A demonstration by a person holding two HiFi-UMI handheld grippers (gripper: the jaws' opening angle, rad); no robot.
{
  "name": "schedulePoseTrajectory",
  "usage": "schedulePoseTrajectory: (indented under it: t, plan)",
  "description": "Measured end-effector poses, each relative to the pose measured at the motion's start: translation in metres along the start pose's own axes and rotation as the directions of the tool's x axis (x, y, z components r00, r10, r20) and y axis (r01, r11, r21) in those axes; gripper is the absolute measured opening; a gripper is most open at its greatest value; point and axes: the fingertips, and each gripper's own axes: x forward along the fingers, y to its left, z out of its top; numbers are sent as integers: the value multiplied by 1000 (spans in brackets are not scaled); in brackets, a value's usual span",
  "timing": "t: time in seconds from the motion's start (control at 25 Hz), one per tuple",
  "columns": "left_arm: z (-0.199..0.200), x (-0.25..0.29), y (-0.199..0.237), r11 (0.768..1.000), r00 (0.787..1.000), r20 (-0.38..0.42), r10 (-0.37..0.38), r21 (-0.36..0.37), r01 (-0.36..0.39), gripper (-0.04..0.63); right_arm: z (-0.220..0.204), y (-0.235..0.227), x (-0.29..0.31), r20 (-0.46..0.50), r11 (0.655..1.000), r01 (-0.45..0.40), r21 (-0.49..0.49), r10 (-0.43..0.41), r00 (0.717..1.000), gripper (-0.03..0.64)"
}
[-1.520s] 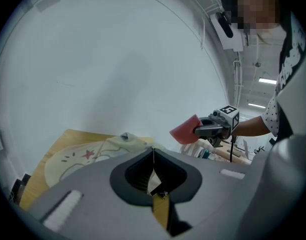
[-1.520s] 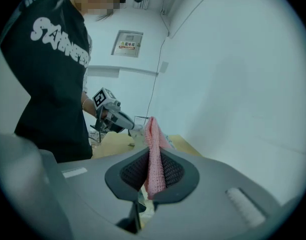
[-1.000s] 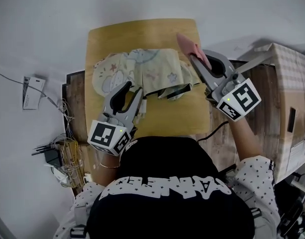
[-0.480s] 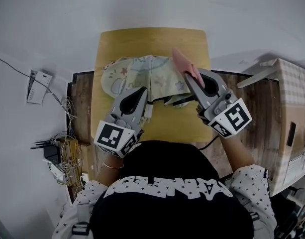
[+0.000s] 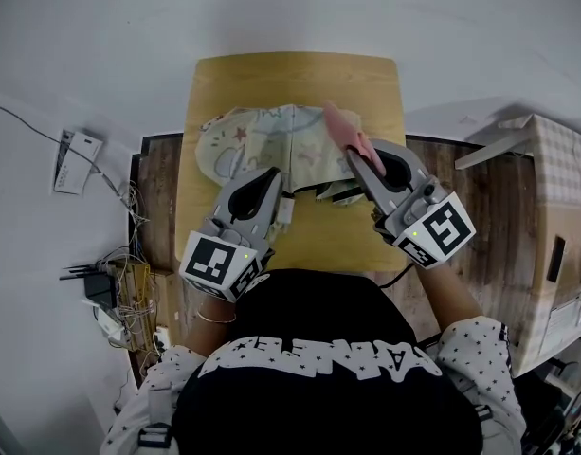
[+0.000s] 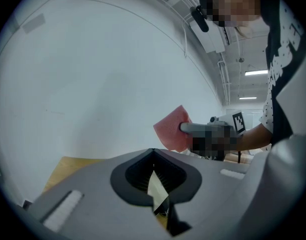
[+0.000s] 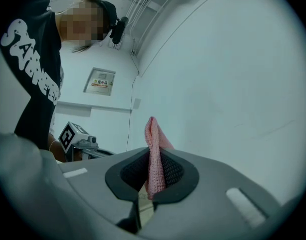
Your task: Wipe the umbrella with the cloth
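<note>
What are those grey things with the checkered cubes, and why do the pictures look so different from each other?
Those are two hand-held claws, and a person holds one in each hand. The cube with square patterns on each claw is part of it. One picture comes from a camera on the person's head, looking down. The other two come from little cameras riding on the claws, each looking along its own jaws. On the wooden table lies a pale umbrella with stars and cartoon pictures on it. The right claw is shut on a pink cloth. The left claw is shut too, and seems to pinch the umbrella's edge.
</note>
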Motion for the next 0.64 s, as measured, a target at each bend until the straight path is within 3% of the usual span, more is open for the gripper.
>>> schedulePoseTrajectory:
  t: [0.64]
  plan:
    - [-1, 1, 0, 1000, 1000, -12, 6, 24, -5, 2, -5, 2, -1, -25, 1000, -11, -13, 11, 1000, 29]
